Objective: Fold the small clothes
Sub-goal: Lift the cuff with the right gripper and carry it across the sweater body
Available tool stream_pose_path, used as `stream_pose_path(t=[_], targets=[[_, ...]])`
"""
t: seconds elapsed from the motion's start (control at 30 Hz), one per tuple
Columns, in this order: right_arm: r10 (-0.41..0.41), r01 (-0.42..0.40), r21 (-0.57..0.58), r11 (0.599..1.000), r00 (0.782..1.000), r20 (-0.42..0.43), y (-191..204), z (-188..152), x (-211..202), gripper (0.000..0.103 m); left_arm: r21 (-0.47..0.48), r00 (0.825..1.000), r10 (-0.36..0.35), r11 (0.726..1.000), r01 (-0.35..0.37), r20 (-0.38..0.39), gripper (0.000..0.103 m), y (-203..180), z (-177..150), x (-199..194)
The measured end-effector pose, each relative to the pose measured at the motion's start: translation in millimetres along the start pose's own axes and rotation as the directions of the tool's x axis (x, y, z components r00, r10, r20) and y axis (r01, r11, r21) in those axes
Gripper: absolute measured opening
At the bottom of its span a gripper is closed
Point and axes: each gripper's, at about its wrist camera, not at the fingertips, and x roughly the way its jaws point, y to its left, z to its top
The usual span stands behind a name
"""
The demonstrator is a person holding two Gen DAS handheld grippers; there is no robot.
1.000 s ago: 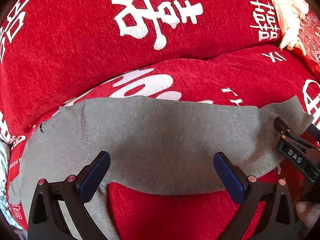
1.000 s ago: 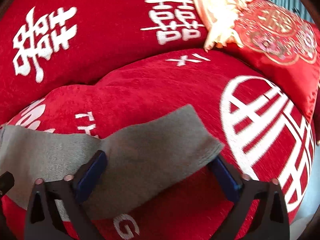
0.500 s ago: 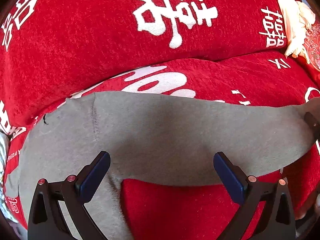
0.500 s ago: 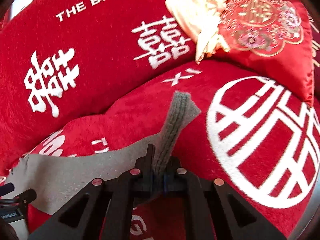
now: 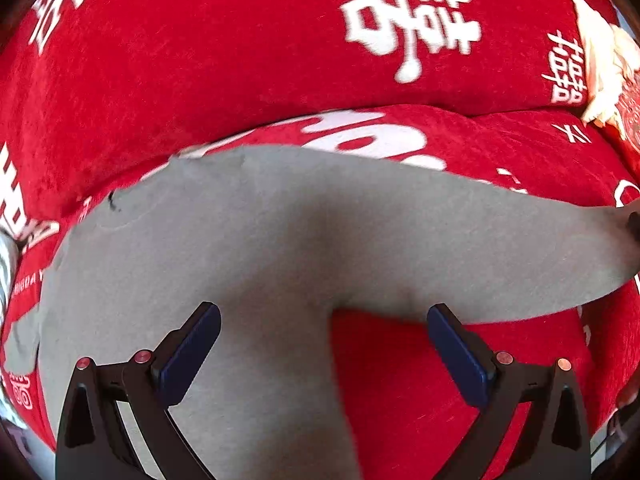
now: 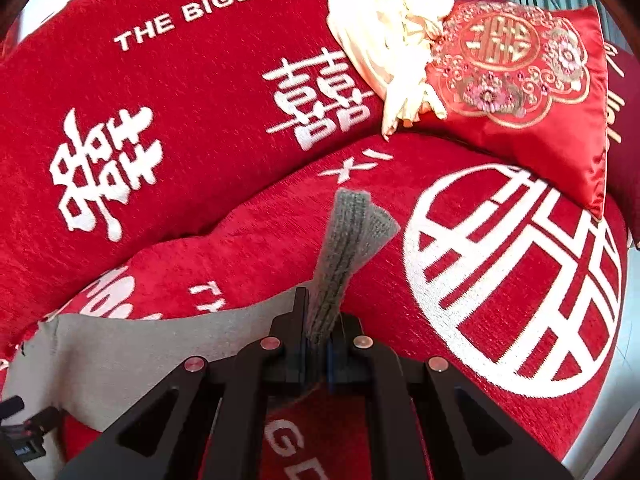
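The right gripper has its jaws clenched on the ribbed cuff of the grey sock, which pokes out beyond them. The left gripper hovers released, jaws wide above the sock's middle on the red cushion.

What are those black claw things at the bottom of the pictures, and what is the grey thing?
Each claw is a pinching tool that a person holds, one in each hand. A small camera sits on each tool and looks out along its two fingers, so you get one picture from the left tool and one from the right. The grey thing is a sock lying on a red cushion with white writing. The right tool is squeezed shut on the sock's ribbed end, which sticks up between its fingers. The left tool is wide open above the sock, holding nothing. Farther back you can see a shiny red embroidered pillow and a bunched cream cloth.
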Motion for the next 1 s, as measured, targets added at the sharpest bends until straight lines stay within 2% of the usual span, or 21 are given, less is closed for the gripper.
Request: stream_pose_path(t=[0.3,0.63,0.83,1.0], targets=[[0.007,-0.006,-0.057,0.998,1.0,0.022,46.4,6.2,-29.0,0.007,-0.122,1.0,0.011,0.992,-0.012,-0.008,0.103,81.2,-28.6,-1.2],[0.041,-0.039,-0.127,0.991,0.999,0.017,117.4,-2.6,-44.7,0.007,-0.27,0.996,0.065,0.96,-0.077,-0.053,0.103,182.3,-70.7,7.7],[0.047,-0.047,-0.136,0.99,0.999,-0.005,146.1,-7.7,-47.1,0.007,-0.314,0.996,0.068,0.946,-0.084,-0.062,0.103,216.2,-90.3,15.8],[0.065,-0.067,-0.145,0.987,0.998,-0.014,167.6,-8.9,-53.0,0.007,-0.329,0.996,0.082,0.94,-0.089,-0.035,0.103,233.0,-95.2,12.6]])
